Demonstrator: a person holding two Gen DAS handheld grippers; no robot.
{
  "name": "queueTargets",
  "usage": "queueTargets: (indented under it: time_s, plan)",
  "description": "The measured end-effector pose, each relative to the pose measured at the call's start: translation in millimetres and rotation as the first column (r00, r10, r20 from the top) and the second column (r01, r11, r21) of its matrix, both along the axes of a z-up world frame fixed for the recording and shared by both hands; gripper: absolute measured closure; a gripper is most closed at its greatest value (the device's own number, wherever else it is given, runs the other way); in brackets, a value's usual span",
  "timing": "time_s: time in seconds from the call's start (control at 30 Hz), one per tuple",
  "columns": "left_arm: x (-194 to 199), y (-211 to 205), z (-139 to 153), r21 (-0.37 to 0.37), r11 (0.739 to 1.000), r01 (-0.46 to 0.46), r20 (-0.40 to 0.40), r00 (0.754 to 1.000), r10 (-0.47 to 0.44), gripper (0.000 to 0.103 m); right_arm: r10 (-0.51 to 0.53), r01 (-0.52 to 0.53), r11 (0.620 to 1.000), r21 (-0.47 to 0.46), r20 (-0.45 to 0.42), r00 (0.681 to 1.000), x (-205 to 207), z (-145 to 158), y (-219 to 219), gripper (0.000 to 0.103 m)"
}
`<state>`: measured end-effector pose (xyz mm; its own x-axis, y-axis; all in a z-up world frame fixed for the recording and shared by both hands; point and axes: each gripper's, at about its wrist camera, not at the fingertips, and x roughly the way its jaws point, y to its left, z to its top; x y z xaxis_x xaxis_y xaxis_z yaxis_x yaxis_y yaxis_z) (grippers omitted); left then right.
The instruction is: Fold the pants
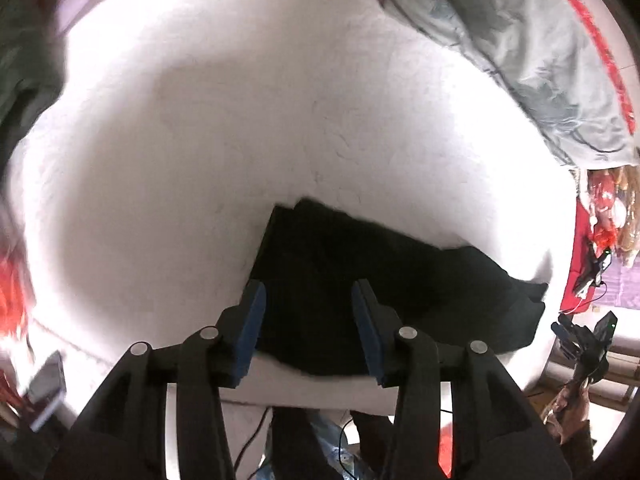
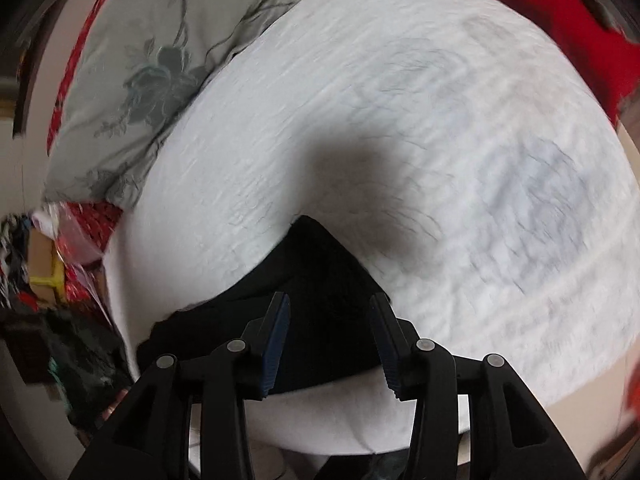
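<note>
The black pants (image 1: pixel 384 280) lie folded in a compact stack on the white bed (image 1: pixel 200 160) near its front edge. My left gripper (image 1: pixel 308 292) is open and empty, held above the stack's left part. In the right wrist view the pants (image 2: pixel 320 280) show as a dark stack with a pointed far corner. My right gripper (image 2: pixel 330 304) is open and empty, held above it. The other gripper (image 1: pixel 584 336) shows small at the right edge of the left wrist view.
A grey flowered quilt (image 1: pixel 520 52) with red trim lies at the far right of the bed, and it shows at the upper left in the right wrist view (image 2: pixel 152 60). Red fabric (image 2: pixel 560 20) lies at the far side. Clutter and cables sit on the floor (image 1: pixel 320 440).
</note>
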<state>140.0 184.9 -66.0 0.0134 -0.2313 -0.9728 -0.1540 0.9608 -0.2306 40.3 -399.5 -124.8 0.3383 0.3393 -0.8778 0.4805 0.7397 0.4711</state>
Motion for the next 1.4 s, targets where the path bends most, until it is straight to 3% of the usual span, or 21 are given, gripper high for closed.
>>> queueTargets:
  time_s: [0.1, 0.4, 0.5, 0.6, 0.67, 0.7, 0.73, 0.8, 0.83, 0.9, 0.97, 1.07, 1.33, 1.4]
  plan:
    - [22, -8, -21, -0.011, 0.999, 0.034, -0.065, 0.997, -0.035, 0.06, 0.036, -0.037, 0.999, -0.021, -0.011, 0.999, 8, -9, 3, 0.059]
    - [50, -13, -39, -0.046, 0.997, 0.067, -0.113, 0.991, -0.072, 0.058, 0.134, -0.141, 0.985, -0.101, -0.076, 0.988, 27, -31, 25, 0.059]
    - [51, -13, -47, -0.047, 0.995, 0.085, -0.137, 0.986, -0.091, 0.056, 0.16, -0.17, 0.977, -0.129, -0.087, 0.983, 30, -32, 30, 0.064]
    - [51, -19, -41, -0.096, 0.991, 0.091, -0.109, 0.989, -0.101, 0.055, 0.187, -0.205, 0.961, -0.184, -0.114, 0.976, 36, -33, 37, 0.086]
    - [42, -9, -32, -0.099, 0.992, 0.076, -0.08, 0.993, -0.084, 0.067, 0.194, -0.214, 0.957, -0.197, -0.118, 0.974, 39, -33, 42, 0.089]
    - [40, -9, -31, -0.073, 0.995, 0.073, -0.079, 0.994, -0.078, 0.086, 0.195, -0.217, 0.954, -0.206, -0.121, 0.973, 40, -32, 44, 0.091]
    - [38, -7, -31, -0.059, 0.996, 0.067, -0.08, 0.994, -0.071, 0.095, 0.192, -0.214, 0.954, -0.209, -0.12, 0.974, 43, -30, 47, 0.092]
    - [31, 0, -27, -0.059, 0.998, 0.017, -0.089, 0.996, -0.022, 0.097, 0.176, -0.193, 0.958, -0.214, -0.093, 0.98, 45, -18, 50, 0.093]
    - [22, 7, -18, -0.105, 0.994, -0.032, -0.075, 0.997, 0.024, 0.098, 0.16, -0.167, 0.966, -0.2, -0.052, 0.986, 46, -7, 48, 0.094]
    - [8, 11, -3, -0.089, 0.995, -0.038, -0.01, 0.999, 0.037, 0.097, 0.137, -0.131, 0.977, -0.167, 0.024, 0.99, 45, 11, 44, 0.094]
    - [0, 17, -13, -0.038, 0.997, -0.061, -0.027, 0.998, 0.06, 0.097, 0.139, -0.137, 0.972, -0.19, -0.006, 0.99, 48, 6, 42, 0.094]
    - [-3, 23, -30, -0.024, 0.993, -0.119, -0.066, 0.991, 0.117, 0.097, 0.141, -0.154, 0.963, -0.222, -0.072, 0.987, 54, -13, 41, 0.093]
    - [-2, 18, -23, 0.007, 0.992, -0.127, -0.043, 0.991, 0.128, 0.097, 0.169, -0.179, 0.953, -0.245, -0.064, 0.984, 63, -13, 51, 0.093]
    - [-2, 20, -30, 0.044, 0.99, -0.131, -0.072, 0.988, 0.134, 0.097, 0.175, -0.196, 0.946, -0.259, -0.102, 0.979, 59, -19, 43, 0.092]
